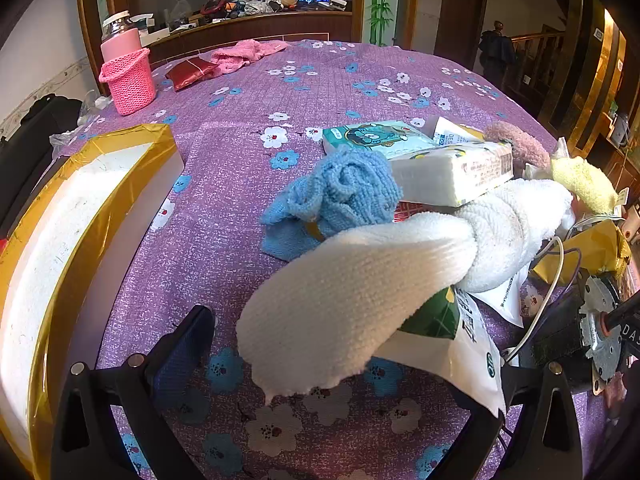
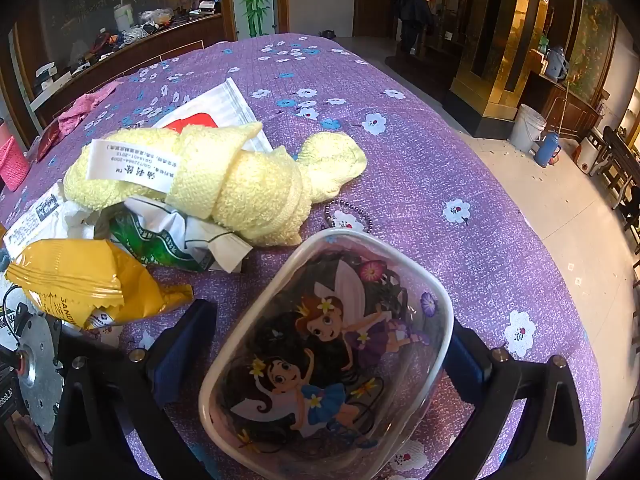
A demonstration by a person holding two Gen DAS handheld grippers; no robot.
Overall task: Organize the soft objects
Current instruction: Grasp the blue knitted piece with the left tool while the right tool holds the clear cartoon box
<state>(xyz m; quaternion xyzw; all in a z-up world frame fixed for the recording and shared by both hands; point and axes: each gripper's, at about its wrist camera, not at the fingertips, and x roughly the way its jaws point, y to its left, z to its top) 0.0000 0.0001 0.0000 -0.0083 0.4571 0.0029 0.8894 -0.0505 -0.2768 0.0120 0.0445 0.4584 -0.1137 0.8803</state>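
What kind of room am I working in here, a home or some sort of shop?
Probably a lived-in home, though I can't be sure: a table under a purple flowered cloth, a cluttered wooden counter behind it, and a wooden stair railing beside a tiled floor.

Left tongs [image 1: 340,364]: black plastic frame is showing two angled arms, each carrying a round silver screw head near its upper end. Dark blue pads are lining the inner faces of the fingers [image 1: 182,350]. Right tongs [image 2: 328,360]: same black frame, silver screws sitting just outboard of the blue-padded fingers [image 2: 180,352]. Triangular cut-outs are showing in both frames below the screws.
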